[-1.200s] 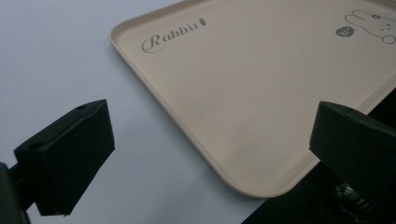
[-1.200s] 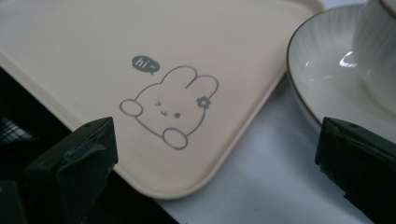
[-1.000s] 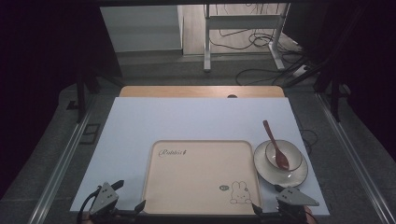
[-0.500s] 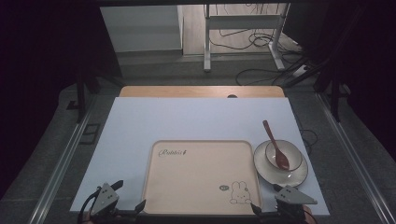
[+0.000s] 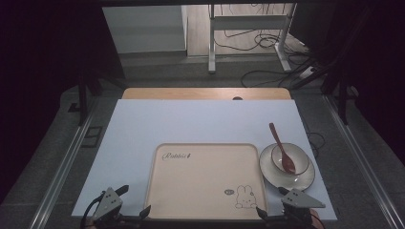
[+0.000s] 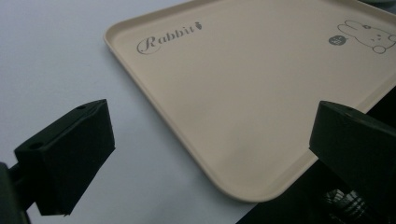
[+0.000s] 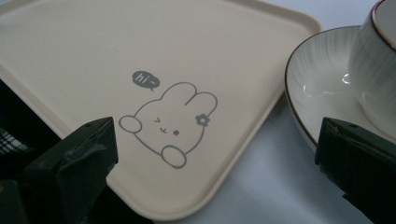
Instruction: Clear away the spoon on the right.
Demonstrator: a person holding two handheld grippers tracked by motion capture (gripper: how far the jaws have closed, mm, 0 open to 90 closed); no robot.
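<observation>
Barely any change vs 1 s ago: both grippers sit at the near edge of the counter (image 5: pixel 143 119) same as before, the left maybe nudged a touch toward the tray corner; tray, saucer, cup & spoon haven't shifted. So nothing grabbed yet – looks like the lining-up stage before taking the tray by its near corners (my guess)

Tray (image 5: pixel 205 179) lies flat on the white sheet, near-centre, empty, rabbit print at its near right corner. Saucer (image 5: pixel 305 179) just beside the tray's right edge, cup (image 5: pixel 298 160) on it w/ the spoon (image 5: pixel 282 152) leaning in the cup, handle pointing away

Left gripper (image 5: pixel 129 212) low at the near left, jaws wide apart, nothing between them; in the left gripper view the tray's near left corner (image 6: pixel 243 186) sits between the jaws, not touched. Right gripper (image 5: pixel 272 214) at the near right, jaws also apart & empty; its view looks over the rabbit corner (image 7: pixel 168 205), saucer rim (image 7: pixel 299 93) close by the right jaw – could clip it when closing
</observation>
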